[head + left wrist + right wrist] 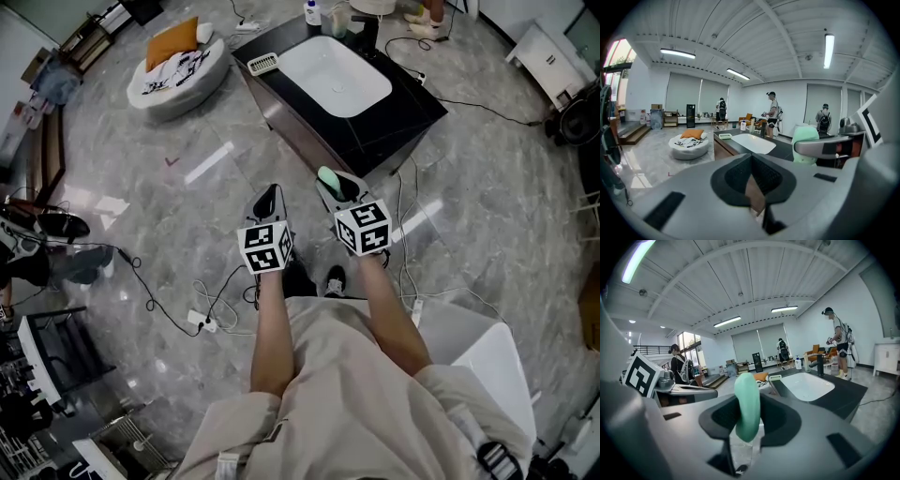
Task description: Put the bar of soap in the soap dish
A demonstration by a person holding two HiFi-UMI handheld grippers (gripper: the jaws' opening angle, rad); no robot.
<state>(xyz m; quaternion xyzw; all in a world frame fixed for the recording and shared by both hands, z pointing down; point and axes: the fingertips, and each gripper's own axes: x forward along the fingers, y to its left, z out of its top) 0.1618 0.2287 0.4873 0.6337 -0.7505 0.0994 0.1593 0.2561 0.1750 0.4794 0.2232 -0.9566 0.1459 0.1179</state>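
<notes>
One soap bar (747, 399) in right tongs (748, 425), half hidden in head view | left tongs (752, 183) closed, empty

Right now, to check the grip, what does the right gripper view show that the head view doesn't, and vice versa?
Only the right gripper view: the right gripper up close, jaws clamped on both faces of the green soap bar, and the ceiling lights. Only the head view: the person's forearms and the floor cables. Both: the soap, the soap dish and the white sink.
</notes>
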